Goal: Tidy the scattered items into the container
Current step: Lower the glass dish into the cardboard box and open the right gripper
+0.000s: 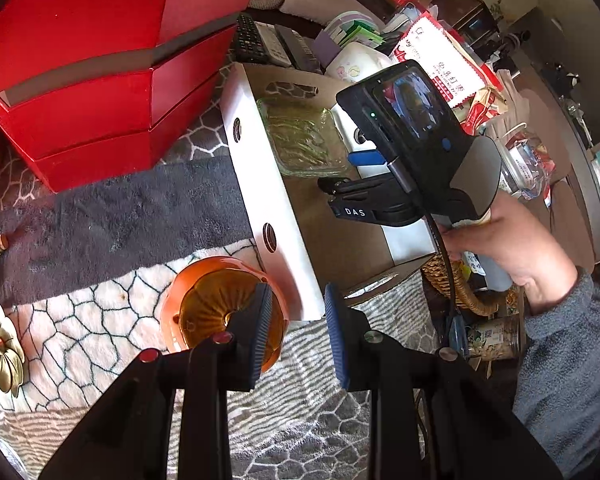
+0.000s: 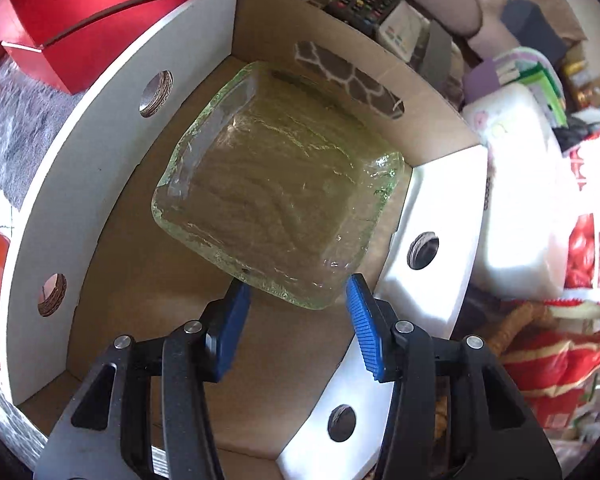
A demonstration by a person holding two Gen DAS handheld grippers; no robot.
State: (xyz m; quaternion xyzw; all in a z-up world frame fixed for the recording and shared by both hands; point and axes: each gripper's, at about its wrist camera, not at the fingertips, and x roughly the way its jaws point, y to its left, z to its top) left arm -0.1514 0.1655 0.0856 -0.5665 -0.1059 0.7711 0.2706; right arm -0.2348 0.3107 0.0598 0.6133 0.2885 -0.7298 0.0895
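Hovering over the open cardboard box (image 2: 112,184), the right gripper (image 2: 296,320) is holding its blue pads apart with nothing between them. Just ahead of its fingertips the square glass dish (image 2: 276,184) is lying flat on the box floor, its near edge sitting between and slightly beyond the two pads, not touching either as far as the right wrist view shows. So that item is looking already stowed, and the step in hand appears to be the right gripper finishing with the dish.

Beside the box, the left gripper (image 1: 298,332) is also standing open. Its left pad is overlapping the orange bowl (image 1: 220,308), which is resting on the patterned blanket (image 1: 92,320) just outside the white box wall (image 1: 276,216). Whether the pad is touching the bowl's rim or only passing in front of it, I cannot tell. Farther off to the left of that gripper, a gold flower-shaped piece (image 1: 0,348) is lying on the blanket, and beyond it a red case (image 1: 100,60) is standing.

Judging from this, the bowl is the next thing waiting. The left gripper is needing to settle one pad inside the rim and one outside, close firmly, lift above the wall, and carry the bowl rightward into the free floor near the dish.
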